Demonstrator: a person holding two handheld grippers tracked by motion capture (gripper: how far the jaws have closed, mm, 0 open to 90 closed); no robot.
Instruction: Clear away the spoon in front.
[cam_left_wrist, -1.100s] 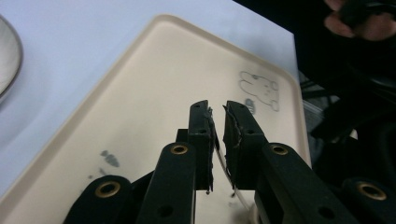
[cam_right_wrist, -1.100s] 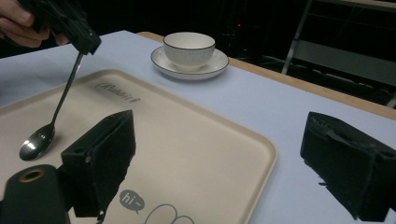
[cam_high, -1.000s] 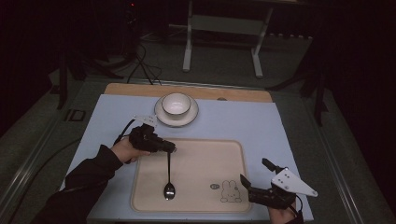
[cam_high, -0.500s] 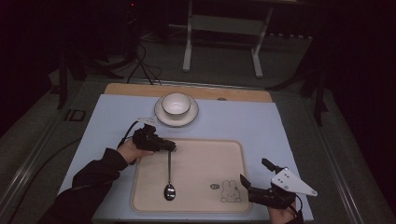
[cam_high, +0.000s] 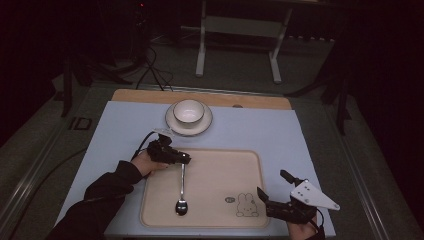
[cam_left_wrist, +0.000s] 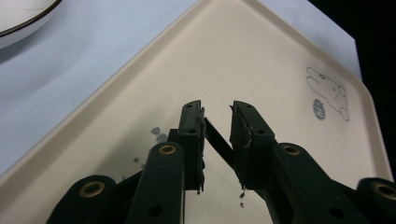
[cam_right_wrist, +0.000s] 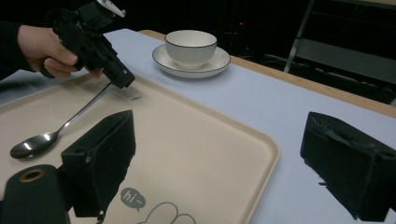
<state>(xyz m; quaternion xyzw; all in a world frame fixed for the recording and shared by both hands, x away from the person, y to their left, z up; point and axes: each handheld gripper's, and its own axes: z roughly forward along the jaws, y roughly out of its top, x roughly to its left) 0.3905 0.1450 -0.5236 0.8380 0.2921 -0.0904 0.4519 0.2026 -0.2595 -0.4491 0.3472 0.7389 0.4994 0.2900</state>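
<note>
Two grippers work at one table. From the high view, the left gripper (cam_high: 186, 159) sits at the top left edge of the tray (cam_high: 250, 165), right over the end of the spoon's handle. The spoon (cam_high: 182, 192) lies flat on the tray, its bowl pointing toward the person. A cup (cam_high: 188, 111) on a saucer (cam_high: 172, 123) stands past the tray. The right gripper (cam_high: 263, 196) rests at the tray's near right corner, close to the bunny drawing (cam_high: 245, 205). From the left gripper view, the jaws have just been opening a little; a narrow gap shows, with the dark handle (cam_left_wrist: 215, 138) slanting between them, not pinched. From the right gripper view, the jaws stand wide apart with nothing between them. Farther off, the left hand (cam_right_wrist: 44, 46) holds its gripper down on the spoon handle.
</note>
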